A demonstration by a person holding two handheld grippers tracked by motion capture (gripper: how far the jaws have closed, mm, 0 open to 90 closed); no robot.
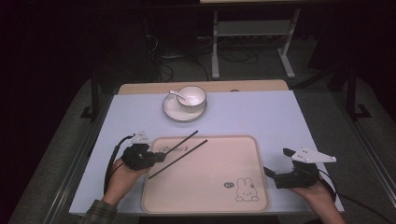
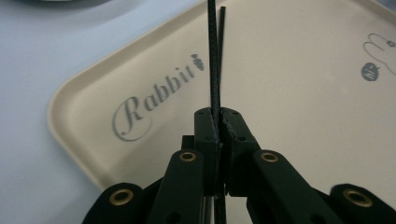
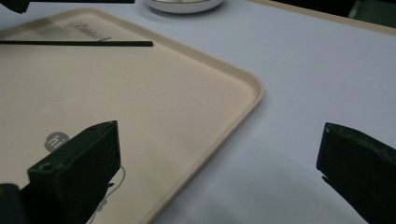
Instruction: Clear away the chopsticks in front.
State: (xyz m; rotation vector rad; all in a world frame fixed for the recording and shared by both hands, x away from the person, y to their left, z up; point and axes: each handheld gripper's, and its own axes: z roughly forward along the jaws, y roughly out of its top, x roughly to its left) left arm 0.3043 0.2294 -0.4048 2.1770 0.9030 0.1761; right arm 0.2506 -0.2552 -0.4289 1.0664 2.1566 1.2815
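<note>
High view looking down and forward over table; gripper views sitting close.
All three sharing the tray.

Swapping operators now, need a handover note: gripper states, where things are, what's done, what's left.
Left gripper: shut on the black chopsticks, both sticks between its jaws, held over the beige rabbit tray.
Right gripper: open, holding nothing, at the tray's right edge.
Bowl with white spoon sits on its saucer, beyond the tray.
Done: chopsticks gripped.
Left: probably setting them down on the tray, then releasing.
</note>
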